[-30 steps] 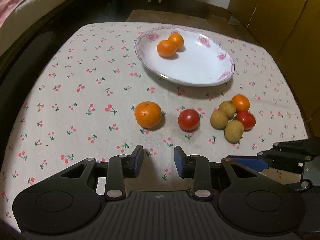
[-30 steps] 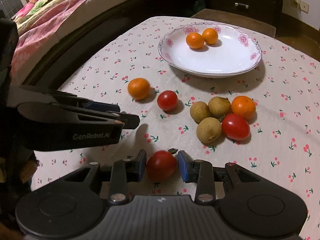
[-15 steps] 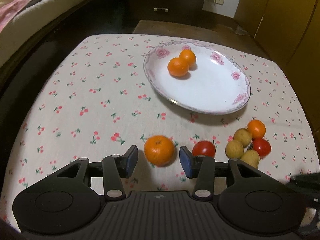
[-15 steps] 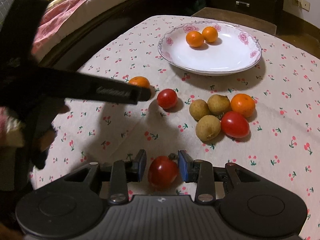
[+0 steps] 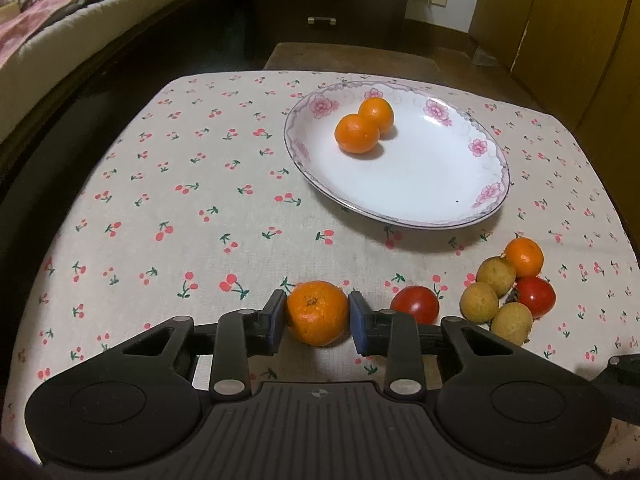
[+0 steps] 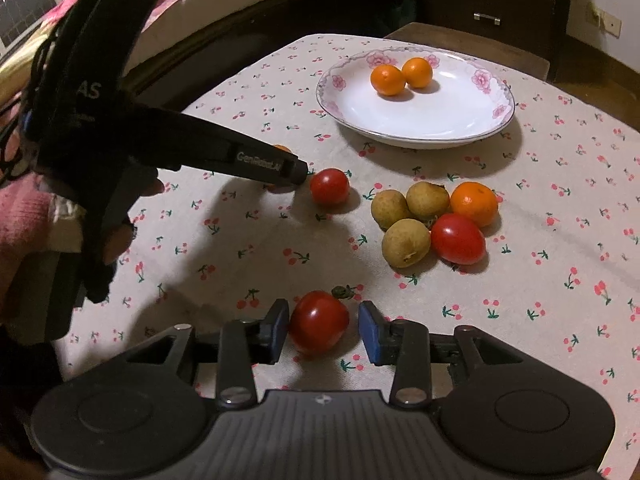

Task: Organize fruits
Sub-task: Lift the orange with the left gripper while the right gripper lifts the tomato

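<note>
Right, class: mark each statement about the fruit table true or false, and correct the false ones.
1. Two oranges lie on the plate. True.
2. The left tool has an orange between its closing jaws. True.
3. A brown longan sits between the right tool's fingers. False: it is a red tomato, and the jaws are opening.
4. The plate holds a tomato. False: only oranges.
5. Three brown longans lie clustered on the cherry-print tablecloth. True.
</note>
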